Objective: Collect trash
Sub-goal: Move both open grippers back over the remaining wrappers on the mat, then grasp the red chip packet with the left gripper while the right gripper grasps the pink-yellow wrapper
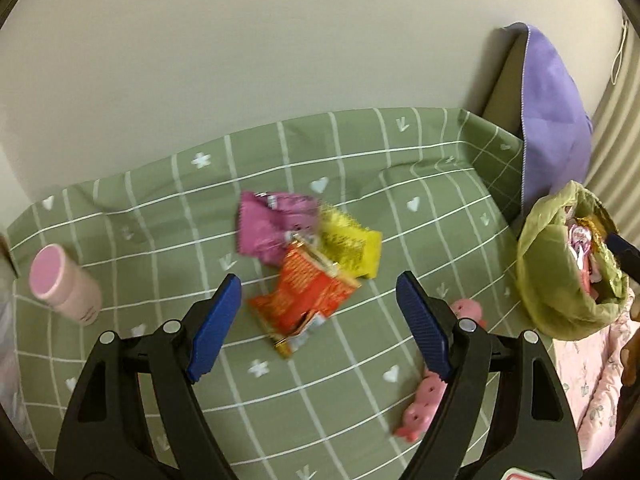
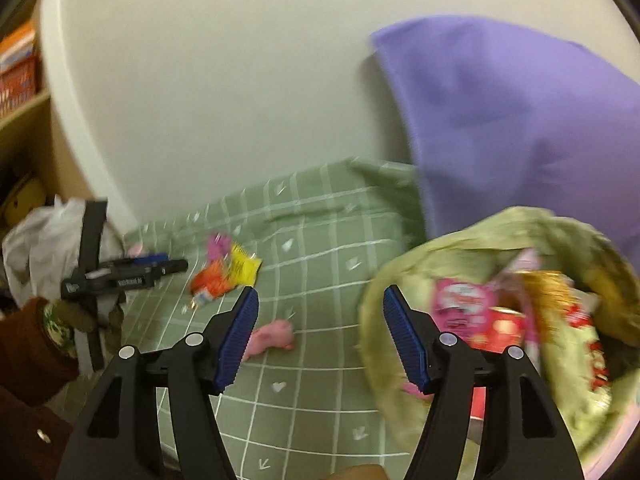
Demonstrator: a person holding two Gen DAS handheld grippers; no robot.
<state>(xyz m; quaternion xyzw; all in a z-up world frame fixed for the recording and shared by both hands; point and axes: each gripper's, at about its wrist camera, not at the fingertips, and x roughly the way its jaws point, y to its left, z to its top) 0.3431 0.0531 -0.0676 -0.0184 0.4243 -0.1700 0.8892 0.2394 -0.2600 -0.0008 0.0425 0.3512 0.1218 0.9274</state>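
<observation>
Checked green cloth covered the surface, which met a plain pale wall; a purple cushion leaned in the corner. Left gripper hung wide open and empty above three wrappers, pink, yellow and orange, heaped touching mid-cloth. Right gripper gaped too, holding nothing, beside one green trash bag holding wrappers. One pink bottle stood far left.
</observation>
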